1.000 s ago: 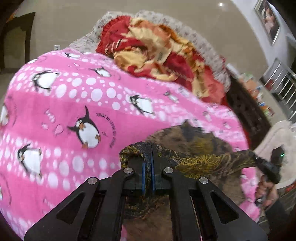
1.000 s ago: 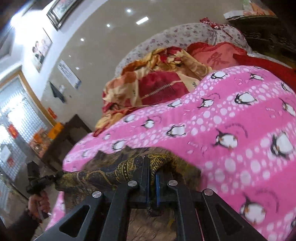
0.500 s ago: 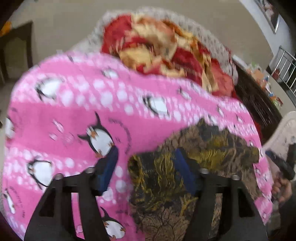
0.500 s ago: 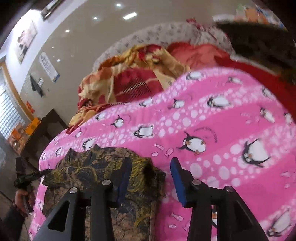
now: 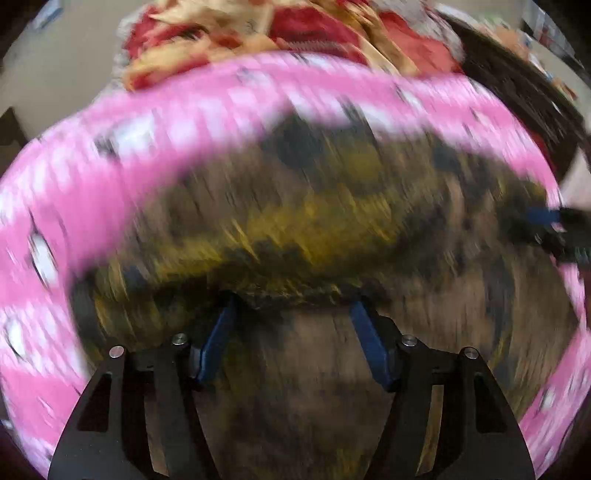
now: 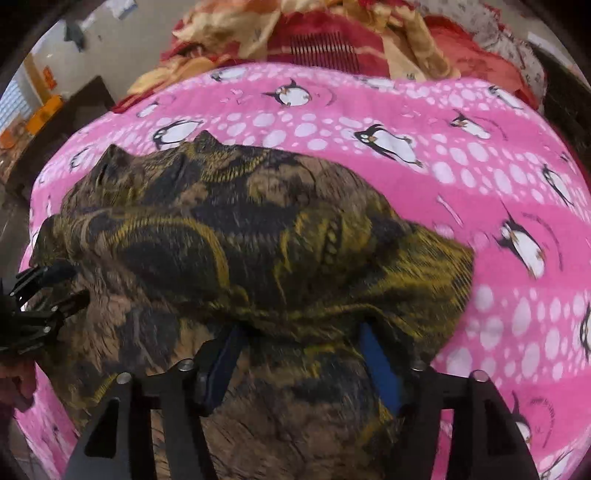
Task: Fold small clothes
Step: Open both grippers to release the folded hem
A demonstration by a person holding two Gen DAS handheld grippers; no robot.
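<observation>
A dark brown and gold patterned garment [image 6: 236, 236] lies spread on a pink penguin-print blanket [image 6: 461, 173] that covers the bed, with a folded edge running across its near part, just ahead of both grippers. The right gripper [image 6: 299, 354] has its blue-padded fingers [image 6: 380, 365] spread apart and widening, poised above the cloth near that fold without pinching it. The left gripper [image 5: 291, 339], seen through heavy blur, likewise has its jaws apart, drawing slightly inward, over the same garment [image 5: 314, 221] with nothing clamped between them. In the right wrist view the left gripper [image 6: 44, 295] shows at the garment's left edge. A red and yellow quilt [image 6: 332, 33] is heaped at the far side of the blanket
</observation>
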